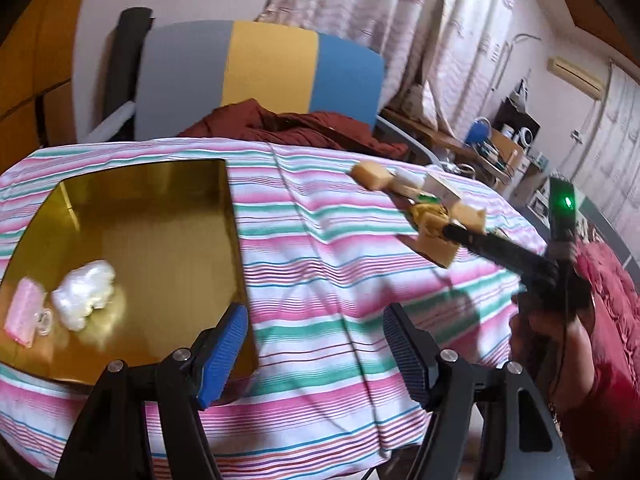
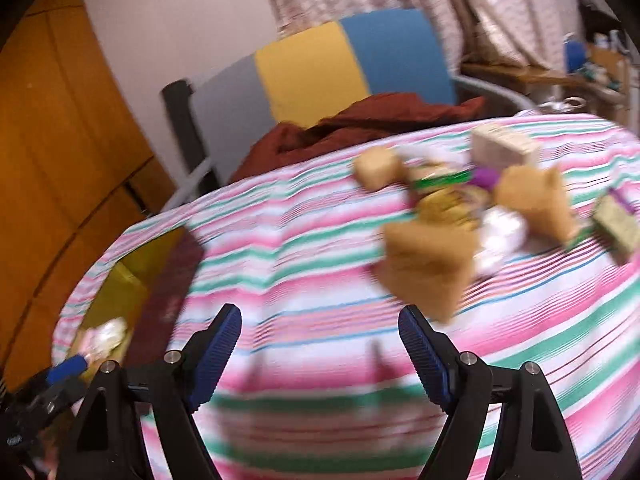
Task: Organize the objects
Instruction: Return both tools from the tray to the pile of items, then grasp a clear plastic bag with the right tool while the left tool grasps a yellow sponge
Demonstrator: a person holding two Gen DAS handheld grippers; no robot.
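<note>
Packets (image 2: 452,208) lie heaped near the table's (image 1: 320,240) far right edge; tray (image 1: 160,216) sits at its left. Both grippers, left (image 1: 314,350) and right (image 2: 320,354), gape empty, approaching; next comes closing on one packet.

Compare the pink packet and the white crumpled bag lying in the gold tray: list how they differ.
The pink flat packet is rectangular and lies flat near the left edge of the shiny gold tray; the white crumpled plastic bag is puffy, shapeless and sits further in. The packet is pink; the bag is white with a yellowish tinge. Both rest on the tray floor, side by side, untouched by either hand-held gripper.
</note>
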